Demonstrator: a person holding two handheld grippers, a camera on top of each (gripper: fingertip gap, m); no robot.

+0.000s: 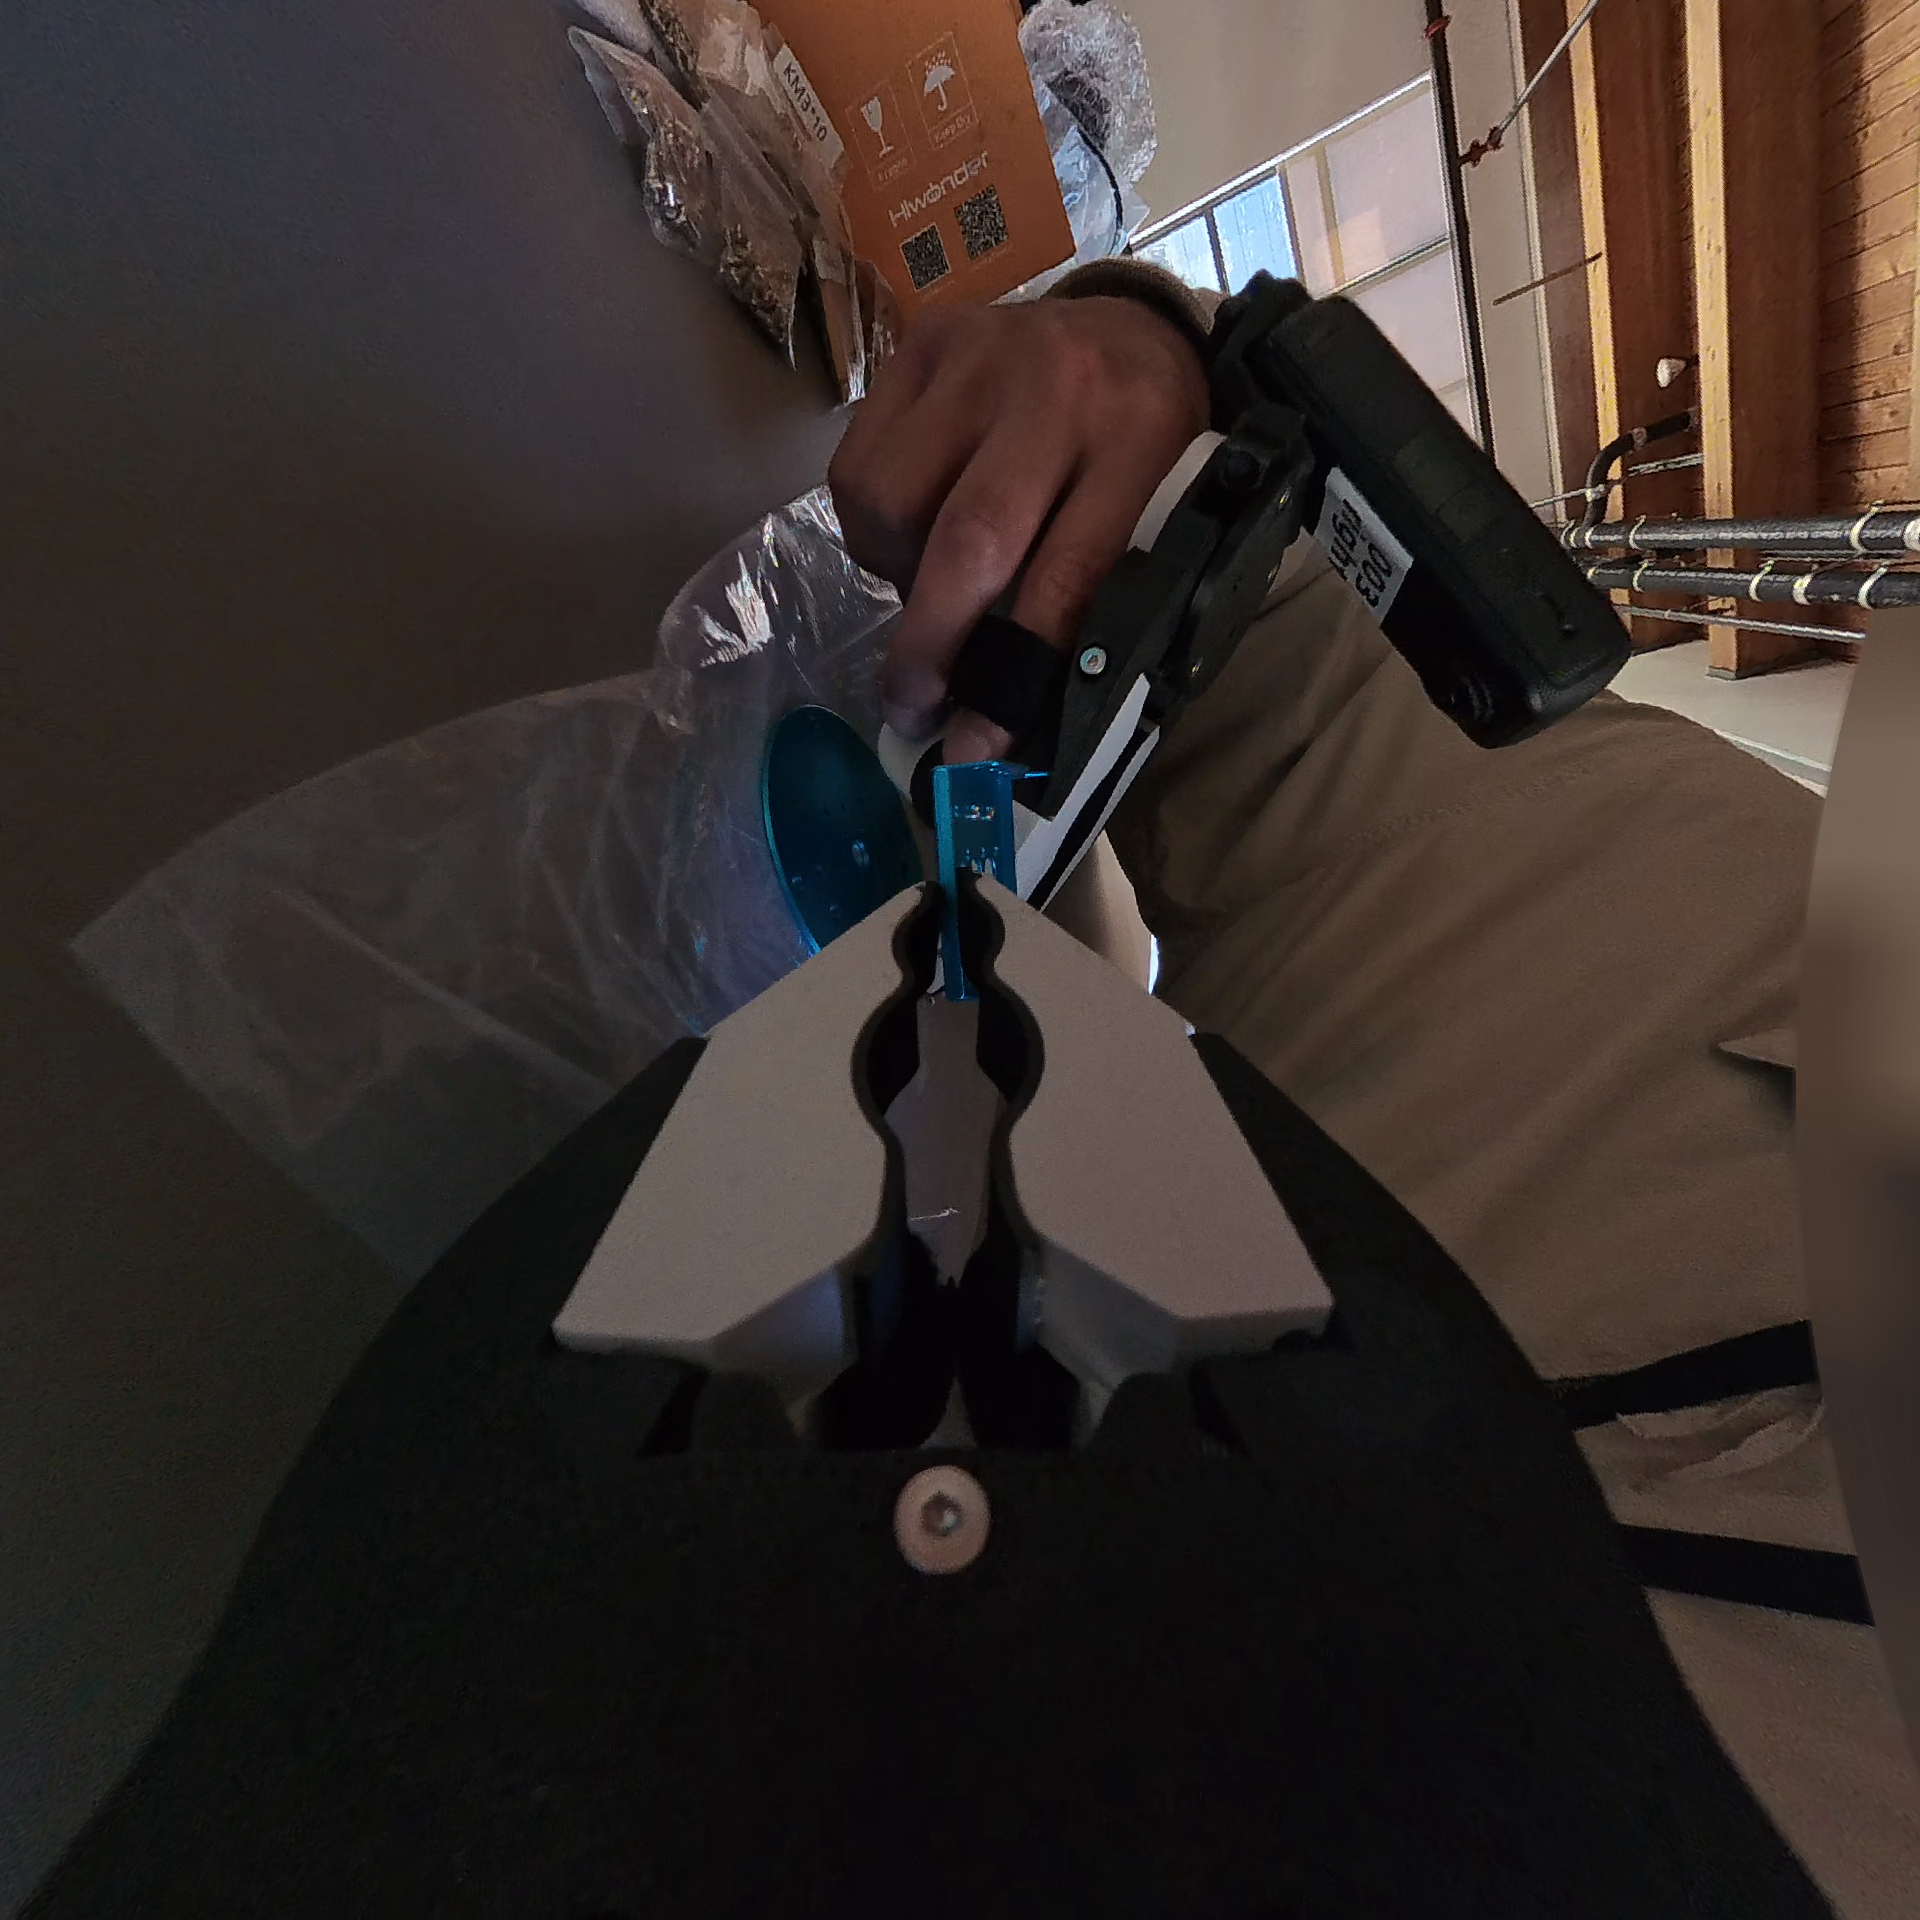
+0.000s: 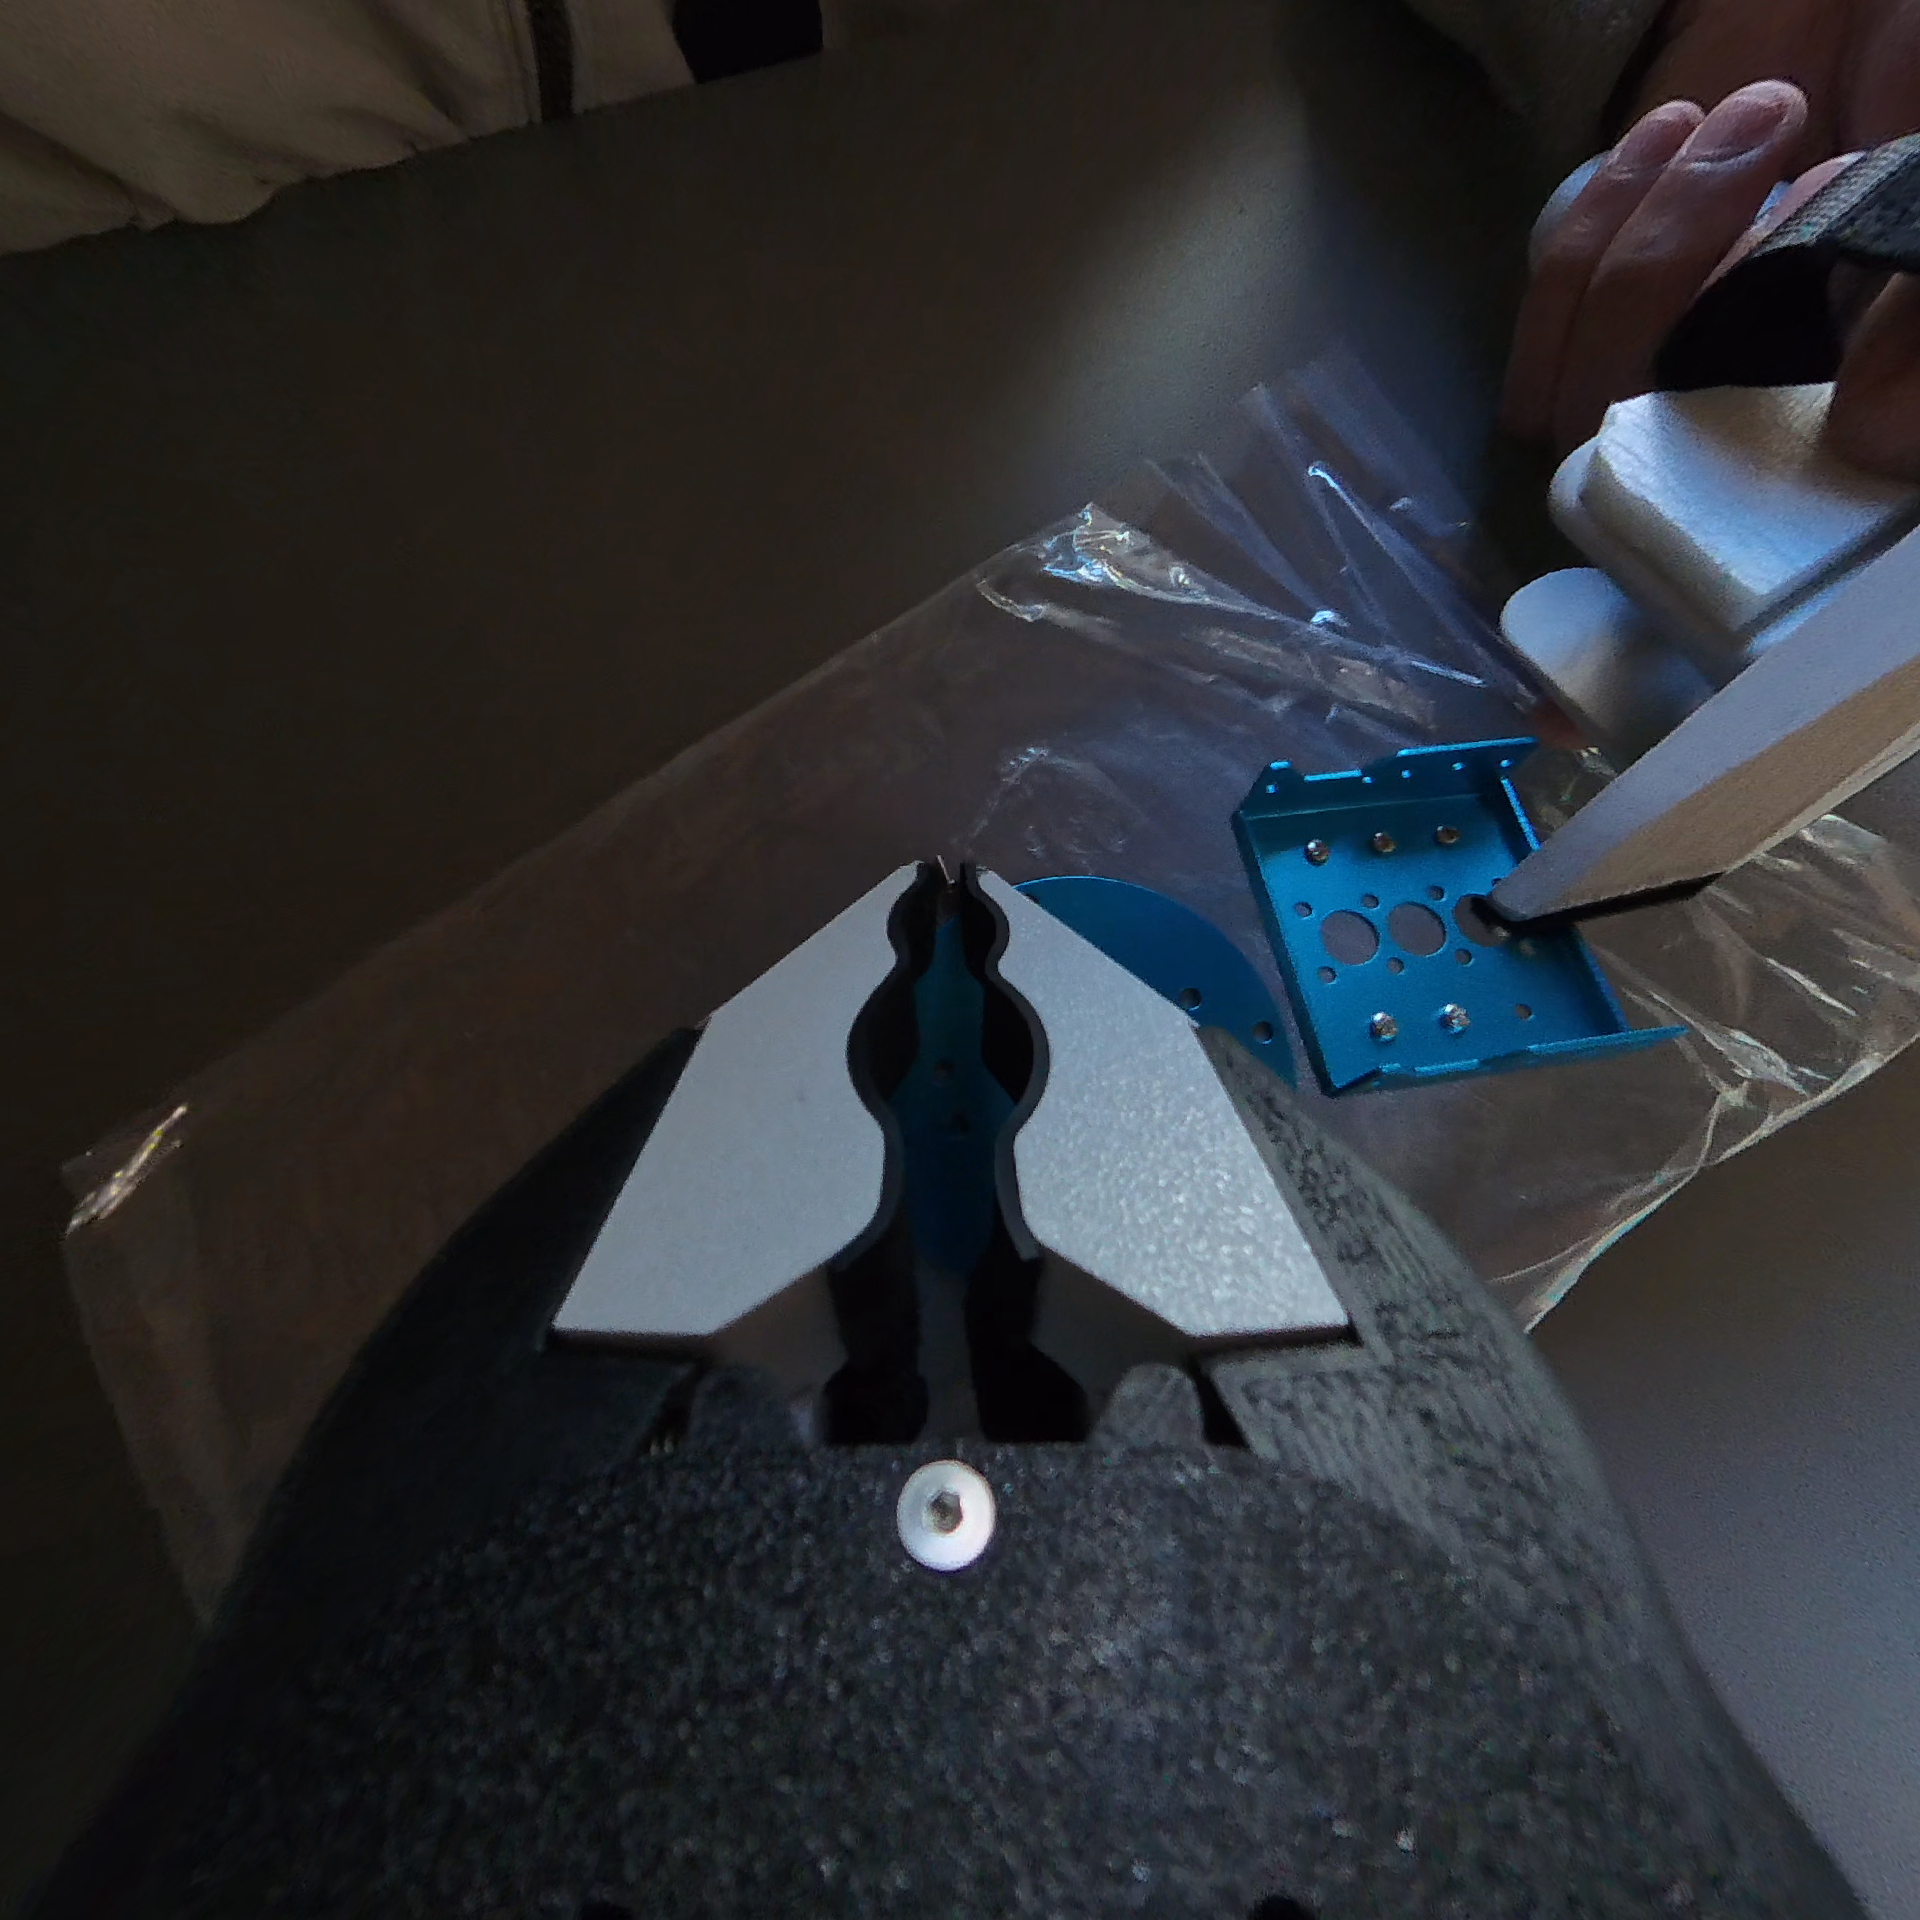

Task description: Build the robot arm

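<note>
My left gripper (image 1: 951, 896) is shut on the edge of a blue metal bracket (image 1: 966, 831) with several holes and holds it upright. In the right wrist view the bracket (image 2: 1382, 914) shows face-on, pinched by the left gripper (image 2: 1507, 902). My right gripper (image 2: 945, 871) is shut, with a tiny metal screw (image 2: 940, 862) at its tips. In the left wrist view the right gripper (image 1: 1023, 795), held by a hand (image 1: 1008, 468), touches the bracket's top. A blue round disc (image 1: 831, 831) lies just behind on a clear plastic bag (image 1: 468, 914); it also shows in the right wrist view (image 2: 1143, 935).
The clear bag (image 2: 727, 883) lies on a dark table (image 1: 260, 416). An orange cardboard box (image 1: 935, 135) and small bags of hardware (image 1: 727, 208) stand at the table's far end. A person in beige clothing (image 1: 1455, 935) sits close on the right. About 9 cm separates my left fingertips from my right.
</note>
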